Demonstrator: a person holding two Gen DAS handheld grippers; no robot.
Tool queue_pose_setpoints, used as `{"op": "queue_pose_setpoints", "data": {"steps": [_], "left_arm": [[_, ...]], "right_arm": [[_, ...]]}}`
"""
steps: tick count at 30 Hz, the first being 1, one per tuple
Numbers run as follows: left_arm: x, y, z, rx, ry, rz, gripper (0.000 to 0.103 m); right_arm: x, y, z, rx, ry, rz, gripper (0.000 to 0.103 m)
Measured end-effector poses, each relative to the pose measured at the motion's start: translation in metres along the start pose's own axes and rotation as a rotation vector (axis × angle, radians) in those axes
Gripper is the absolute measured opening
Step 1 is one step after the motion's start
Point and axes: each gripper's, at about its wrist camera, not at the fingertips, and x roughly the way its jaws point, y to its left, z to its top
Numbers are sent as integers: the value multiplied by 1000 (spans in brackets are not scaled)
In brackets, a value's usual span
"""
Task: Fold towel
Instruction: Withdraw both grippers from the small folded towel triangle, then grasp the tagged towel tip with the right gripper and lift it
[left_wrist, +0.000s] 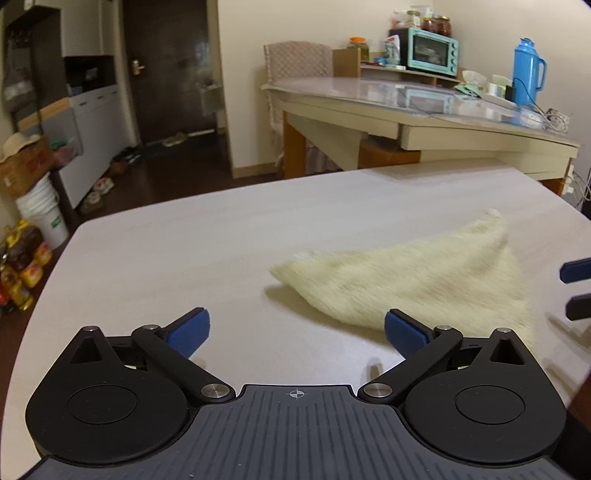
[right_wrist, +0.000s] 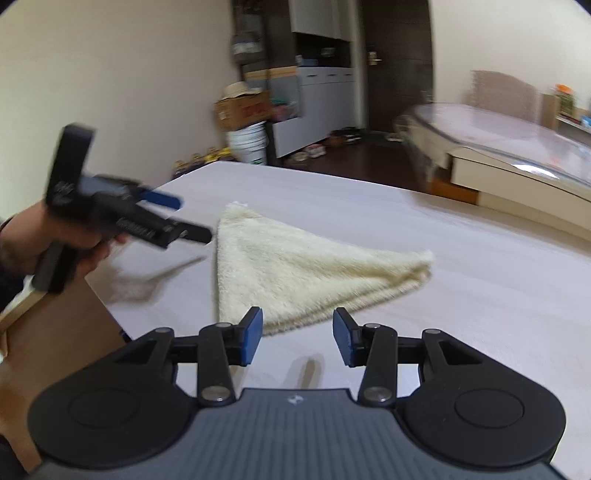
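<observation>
A cream fluffy towel (left_wrist: 406, 280) lies folded into a triangle on the pale wooden table (left_wrist: 147, 258). My left gripper (left_wrist: 297, 328) is open wide above the table, its right pad beside the towel's near corner, nothing between the pads. In the right wrist view the towel (right_wrist: 295, 269) lies just beyond my right gripper (right_wrist: 297, 334), which is open with its blue pads apart and off the cloth. A hand holds the left gripper (right_wrist: 184, 218) at the towel's left point. The right gripper's fingertips (left_wrist: 576, 288) show at the right edge of the left wrist view.
Behind stands a second table (left_wrist: 369, 99) with a glass top, a mint toaster oven (left_wrist: 432, 50) and a blue thermos (left_wrist: 526, 72). On the floor at the left are a white bucket (left_wrist: 40, 214) and several bottles (left_wrist: 22, 266). The table's left edge (right_wrist: 110, 306) is close.
</observation>
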Motion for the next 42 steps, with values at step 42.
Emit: {"op": "queue_pose_setpoints", "data": {"steps": [42], "left_arm": [[-73,-53,-26,-106,-43,76,103]], "right_arm": [[-13,-5,18,71,-57,-150,103]]}}
